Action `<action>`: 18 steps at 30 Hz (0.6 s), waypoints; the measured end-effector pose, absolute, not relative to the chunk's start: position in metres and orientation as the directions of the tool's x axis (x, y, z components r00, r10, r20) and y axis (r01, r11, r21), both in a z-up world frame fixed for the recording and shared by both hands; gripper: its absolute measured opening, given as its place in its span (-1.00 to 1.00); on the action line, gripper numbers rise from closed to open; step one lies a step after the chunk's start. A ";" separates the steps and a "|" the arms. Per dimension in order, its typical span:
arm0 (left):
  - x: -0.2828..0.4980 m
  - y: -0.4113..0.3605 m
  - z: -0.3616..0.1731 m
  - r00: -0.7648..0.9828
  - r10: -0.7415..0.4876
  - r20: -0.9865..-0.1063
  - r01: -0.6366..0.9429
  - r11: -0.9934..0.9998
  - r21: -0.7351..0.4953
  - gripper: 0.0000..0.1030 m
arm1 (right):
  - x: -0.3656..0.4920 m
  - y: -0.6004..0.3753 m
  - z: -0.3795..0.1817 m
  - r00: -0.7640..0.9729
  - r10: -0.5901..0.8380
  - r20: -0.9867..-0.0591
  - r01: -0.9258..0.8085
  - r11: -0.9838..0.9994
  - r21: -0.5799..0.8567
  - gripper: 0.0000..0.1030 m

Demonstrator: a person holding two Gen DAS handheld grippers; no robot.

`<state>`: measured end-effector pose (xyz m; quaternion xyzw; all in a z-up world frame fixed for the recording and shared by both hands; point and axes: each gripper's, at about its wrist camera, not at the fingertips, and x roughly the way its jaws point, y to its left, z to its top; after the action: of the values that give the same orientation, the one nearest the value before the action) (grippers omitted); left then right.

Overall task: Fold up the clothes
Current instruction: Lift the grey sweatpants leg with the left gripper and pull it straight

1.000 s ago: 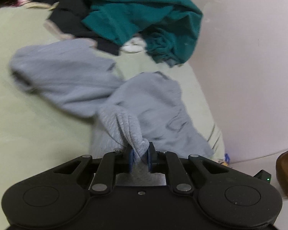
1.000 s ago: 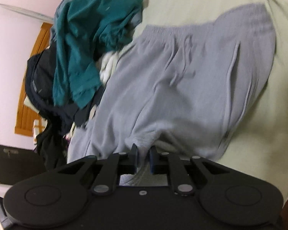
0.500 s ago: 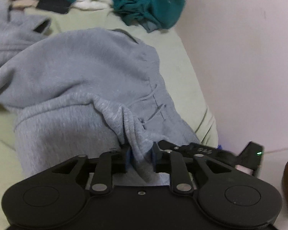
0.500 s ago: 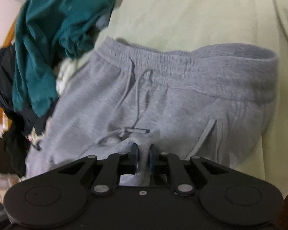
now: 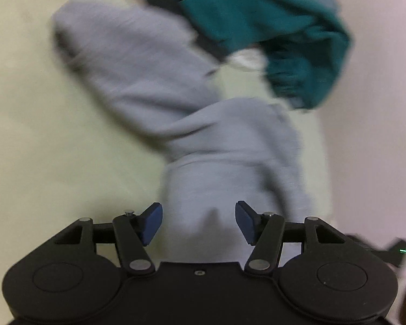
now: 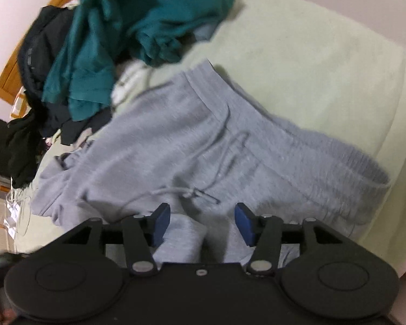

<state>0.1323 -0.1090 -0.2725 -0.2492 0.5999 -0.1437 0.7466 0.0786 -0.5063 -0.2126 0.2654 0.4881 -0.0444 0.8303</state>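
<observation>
A: Grey fleece fills both views. What is it?

B: A pair of grey sweatpants point(image 6: 192, 146) lying on a pale green bed sheet point(image 6: 311, 75). In the right wrist view the elastic waistband runs slantwise toward the right edge, and a drawstring point(image 6: 203, 189) trails across the cloth just ahead of the tool.

A: And the left wrist view?

B: It is blurred. The sweatpants point(image 5: 224, 149) bend there, one leg stretching up and to the left across the sheet point(image 5: 40, 135).

A: Are the tools holding anything?

B: No. The left gripper point(image 5: 199, 223) has its jaws opening, blue pads set apart, with grey cloth lying between them but not pinched. The right gripper point(image 6: 201, 223) is the same: jaws opening, a fold of grey cloth between the pads, which are clear of it.

A: What else is on the bed?

B: A heap of clothes beyond the sweatpants: a teal garment point(image 6: 127, 35) on top, black garments point(image 6: 35, 75) beside it, and something white point(image 6: 130, 78) underneath. A pale wall point(image 5: 379, 108) borders the bed.
</observation>
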 end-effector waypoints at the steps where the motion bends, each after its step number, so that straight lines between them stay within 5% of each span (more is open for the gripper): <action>1: 0.129 -0.108 -0.286 0.231 -0.507 -0.831 -0.126 0.831 -0.542 0.28 | 0.080 -0.501 -0.203 0.538 0.219 -0.814 0.286 0.861 0.421 0.13; 4: 0.124 -0.114 -0.310 0.179 -0.545 -0.819 -0.181 0.800 -0.571 0.28 | 0.093 -0.475 -0.181 0.534 0.335 -0.776 0.108 0.884 0.456 0.43; 8: 0.126 -0.120 -0.322 0.175 -0.613 -0.771 -0.205 0.743 -0.637 0.22 | 0.108 -0.452 -0.180 0.493 0.401 -0.772 0.014 0.884 0.468 0.43; 15: 0.140 -0.140 -0.309 0.195 -0.593 -0.782 -0.058 0.789 -0.612 -0.67 | 0.112 -0.440 -0.194 0.432 0.436 -0.789 -0.017 0.879 0.476 0.43; 18: 0.139 -0.142 -0.292 0.215 -0.563 -0.798 -0.002 0.817 -0.577 -0.81 | 0.104 -0.446 -0.196 0.422 0.424 -0.802 0.004 0.883 0.469 0.43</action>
<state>0.1389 -0.1423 -0.2921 -0.2363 0.5973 -0.1888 0.7428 0.1044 -0.4462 -0.1964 0.2047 0.5222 0.1284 0.8179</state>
